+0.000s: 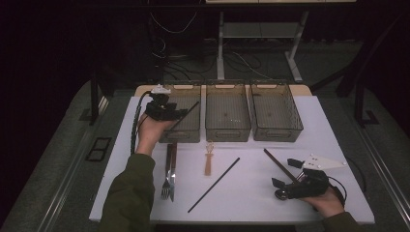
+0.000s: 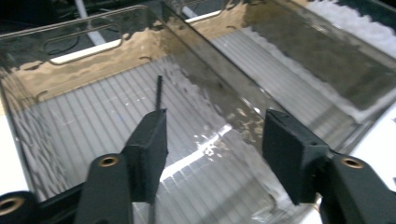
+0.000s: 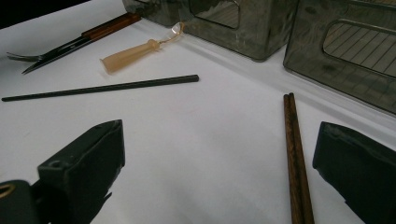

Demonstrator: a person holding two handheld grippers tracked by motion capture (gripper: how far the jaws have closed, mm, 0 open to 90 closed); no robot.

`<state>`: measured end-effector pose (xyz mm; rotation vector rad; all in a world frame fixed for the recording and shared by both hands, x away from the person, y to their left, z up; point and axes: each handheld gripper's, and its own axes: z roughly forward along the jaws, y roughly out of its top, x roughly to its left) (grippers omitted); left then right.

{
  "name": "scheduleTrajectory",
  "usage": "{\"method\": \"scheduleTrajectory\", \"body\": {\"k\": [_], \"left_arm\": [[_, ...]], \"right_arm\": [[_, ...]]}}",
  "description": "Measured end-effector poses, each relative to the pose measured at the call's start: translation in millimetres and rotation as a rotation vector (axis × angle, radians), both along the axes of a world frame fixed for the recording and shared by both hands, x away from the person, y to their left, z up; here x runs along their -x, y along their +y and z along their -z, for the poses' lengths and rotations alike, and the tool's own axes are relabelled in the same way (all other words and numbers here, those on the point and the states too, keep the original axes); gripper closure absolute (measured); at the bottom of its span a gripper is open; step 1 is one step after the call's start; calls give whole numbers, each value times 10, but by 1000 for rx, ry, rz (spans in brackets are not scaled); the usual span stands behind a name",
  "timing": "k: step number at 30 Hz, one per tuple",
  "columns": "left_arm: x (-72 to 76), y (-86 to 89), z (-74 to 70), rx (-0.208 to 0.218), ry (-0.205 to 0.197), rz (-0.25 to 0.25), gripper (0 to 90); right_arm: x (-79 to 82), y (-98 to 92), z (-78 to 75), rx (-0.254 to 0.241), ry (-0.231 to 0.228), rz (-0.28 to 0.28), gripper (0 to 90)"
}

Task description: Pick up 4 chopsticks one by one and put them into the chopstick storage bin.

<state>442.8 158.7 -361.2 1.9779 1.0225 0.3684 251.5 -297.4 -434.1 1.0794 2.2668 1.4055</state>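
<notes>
The left gripper (image 2: 212,158) hangs over the left bin (image 1: 191,131), jaws apart, a black chopstick (image 1: 186,114) beside one jaw. The right gripper (image 3: 219,172), jaws apart, straddles brown chopsticks (image 3: 294,158) on the counter (image 1: 241,193).

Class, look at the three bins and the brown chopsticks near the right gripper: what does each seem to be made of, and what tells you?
Bins: probably smoke-tinted clear plastic, glossy; the ribbed floor and table show through the walls.
Brown chopsticks: likely wood, matte, with dark grain streaks, though a wood-look finish is possible.
</notes>
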Motion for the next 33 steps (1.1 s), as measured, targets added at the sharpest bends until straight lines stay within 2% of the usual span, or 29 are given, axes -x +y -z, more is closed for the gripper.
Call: {"method": "scheduleTrajectory", "body": {"k": [1, 4, 6, 14, 17, 19, 26, 27, 33], "left_arm": [[27, 2, -4, 0, -17, 13, 387], [133, -6, -17, 13, -31, 33, 355], [183, -15, -19, 16, -32, 48, 322], [426, -35, 24, 48, -36, 97, 299], [518, -52, 47, 38, -48, 111, 276], [586, -53, 64, 48, -54, 115, 263], [830, -94, 129, 31, -59, 128, 157], [866, -101, 142, 39, -62, 126, 141], [1077, -154, 258, 35, -60, 145, 134]], "right_arm": [[-1, 0, 1, 1, -1, 0, 25], [-1, 0, 1, 2, 0, 0, 25], [1, -2, 0, 0, 0, 3, 25], [-1, -13, -1, -3, -1, 4, 25], [2, -11, -2, -4, 0, 5, 25], [3, -12, -3, -3, 0, 5, 25], [9, -16, -5, -3, -4, 10, 25], [11, -14, -7, -4, -3, 10, 25], [10, -12, -5, -2, -5, 10, 25]]}}
